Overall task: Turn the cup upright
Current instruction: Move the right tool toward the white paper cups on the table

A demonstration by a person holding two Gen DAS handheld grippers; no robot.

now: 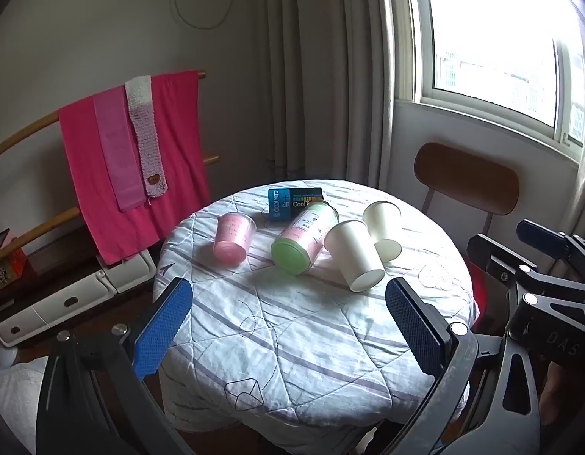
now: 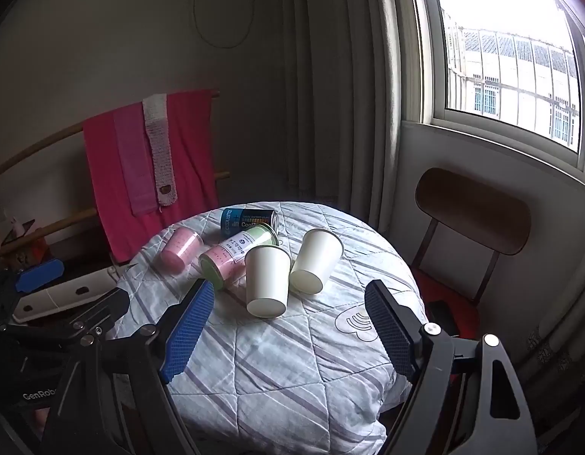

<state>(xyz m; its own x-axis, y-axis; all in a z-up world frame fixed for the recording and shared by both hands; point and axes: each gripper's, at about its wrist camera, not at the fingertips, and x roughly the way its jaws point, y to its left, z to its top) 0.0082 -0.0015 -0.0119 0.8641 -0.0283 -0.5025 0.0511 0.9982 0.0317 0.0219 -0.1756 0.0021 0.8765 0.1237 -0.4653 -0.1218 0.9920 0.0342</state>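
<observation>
Two white paper cups lie tipped on the round quilted table point(image 1: 292, 341): the nearer cup point(image 1: 355, 256) point(image 2: 266, 282) and the farther cup point(image 1: 383, 229) point(image 2: 317, 259), bases toward me. A pink cup point(image 1: 233, 239) point(image 2: 180, 250) and a green-and-pink cup point(image 1: 304, 237) point(image 2: 235, 258) also lie on their sides. My left gripper point(image 1: 288, 326) is open and empty, above the table's near part, short of the cups. My right gripper point(image 2: 288, 326) is open and empty, just in front of the nearer white cup.
A blue can point(image 1: 294, 203) point(image 2: 249, 220) lies behind the cups. A wooden chair point(image 2: 472, 220) stands right of the table under the window. A pink towel on a rack point(image 1: 141, 159) hangs left, with a white box point(image 1: 65, 299) below.
</observation>
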